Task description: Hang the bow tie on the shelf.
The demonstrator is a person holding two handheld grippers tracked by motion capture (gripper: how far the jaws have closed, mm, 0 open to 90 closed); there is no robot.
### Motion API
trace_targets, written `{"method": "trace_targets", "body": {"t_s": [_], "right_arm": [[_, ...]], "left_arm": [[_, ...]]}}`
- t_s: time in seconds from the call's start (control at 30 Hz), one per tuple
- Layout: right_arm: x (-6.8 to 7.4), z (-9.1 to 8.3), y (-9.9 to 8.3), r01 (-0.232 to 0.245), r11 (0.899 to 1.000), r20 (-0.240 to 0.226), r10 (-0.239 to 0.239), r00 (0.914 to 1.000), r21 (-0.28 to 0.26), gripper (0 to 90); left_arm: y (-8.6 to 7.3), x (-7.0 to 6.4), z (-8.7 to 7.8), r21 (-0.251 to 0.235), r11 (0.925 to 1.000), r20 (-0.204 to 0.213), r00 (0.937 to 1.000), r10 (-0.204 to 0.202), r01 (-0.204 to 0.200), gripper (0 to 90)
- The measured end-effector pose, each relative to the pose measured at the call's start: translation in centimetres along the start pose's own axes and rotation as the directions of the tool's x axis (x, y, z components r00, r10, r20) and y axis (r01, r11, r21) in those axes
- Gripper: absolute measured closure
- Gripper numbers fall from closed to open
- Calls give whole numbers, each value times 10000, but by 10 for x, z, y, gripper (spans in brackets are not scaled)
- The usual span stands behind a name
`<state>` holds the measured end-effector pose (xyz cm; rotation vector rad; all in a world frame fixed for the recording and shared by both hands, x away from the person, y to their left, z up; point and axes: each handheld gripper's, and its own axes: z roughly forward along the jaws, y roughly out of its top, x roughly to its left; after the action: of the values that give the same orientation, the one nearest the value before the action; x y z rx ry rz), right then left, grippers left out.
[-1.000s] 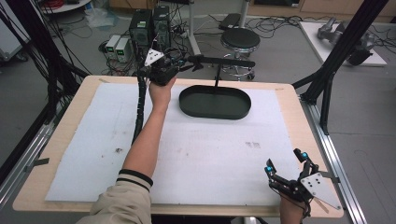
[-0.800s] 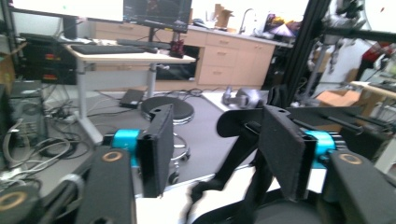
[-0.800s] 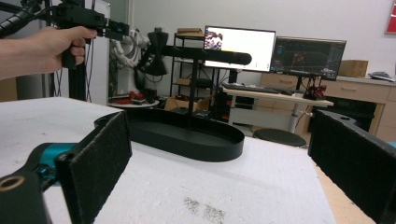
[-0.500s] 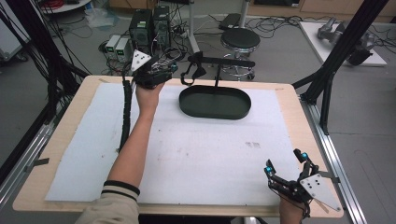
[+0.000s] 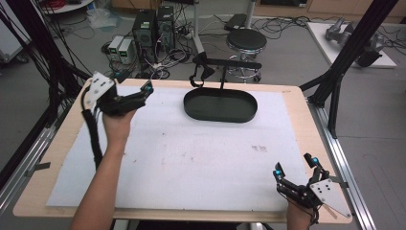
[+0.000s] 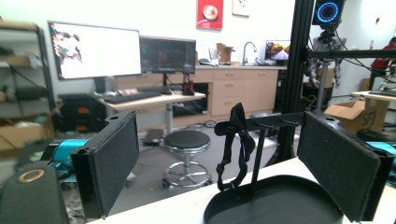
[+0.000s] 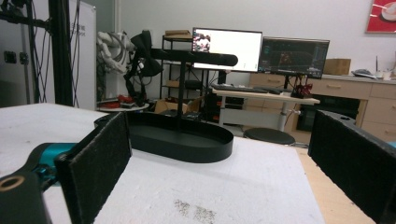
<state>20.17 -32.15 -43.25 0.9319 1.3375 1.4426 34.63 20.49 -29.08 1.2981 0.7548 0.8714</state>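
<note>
High view: your left tongs (image 5: 143,91) gape left of the black tray (image 5: 220,105); right tongs (image 5: 295,168) spread, nearer you.

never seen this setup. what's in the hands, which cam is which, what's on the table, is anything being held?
There is no robot here: a person holds a hand-operated two-finger gripper in each hand.

The high view looks down from above the person's side of the table. The left gripper is raised over the table's far left part, and the right gripper is at the near right corner.

The other two pictures come from a camera riding on each gripper, looking out between its two black padded fingers.

On the white foam sheet covering the wooden table sits a black oval tray with an upright post and crossbar. A black strap hangs from the left end of the bar.

Both grippers are open and hold nothing.
</note>
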Motion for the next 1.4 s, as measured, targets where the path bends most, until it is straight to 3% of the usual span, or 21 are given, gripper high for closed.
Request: {"method": "trace_targets", "body": {"t_s": [0.23, 0.37, 0.5, 0.67, 0.93, 1.17, 1.4], "right_arm": [[4, -1, 2, -9, 9999, 56, 8, 10000, 115, 51], [4, -2, 4, -56, 10000, 193, 55, 9998, 44, 51], [4, -1, 4, -198, 9998, 240, 197, 9995, 70, 51], [6, 2, 4, 25, 9999, 231, -29, 9997, 151, 51], [8, 1, 4, 61, 9995, 491, -77, 9988, 322, 51], [6, -3, 3, 75, 9993, 606, -96, 9981, 354, 52], [6, -3, 1, 38, 9989, 641, -68, 9979, 476, 52]], "left_arm": [[6, 10, -73, 36, 9997, -473, 9986, 230, -229, 127], [3, 19, -106, 76, 9995, -829, 9961, 298, -293, 124], [-3, 28, -135, 177, 9993, -1065, 9937, 359, -342, 124], [-16, 35, -162, 359, 9983, -1345, 9896, 506, -461, 124], [-48, 45, -181, 549, 9981, -1810, 9828, 372, -277, 116], [-74, 57, -189, 555, 9984, -1829, 9830, 154, -53, 116], [-89, 63, -192, 595, 9982, -2044, 9789, 58, 65, 116]]}}
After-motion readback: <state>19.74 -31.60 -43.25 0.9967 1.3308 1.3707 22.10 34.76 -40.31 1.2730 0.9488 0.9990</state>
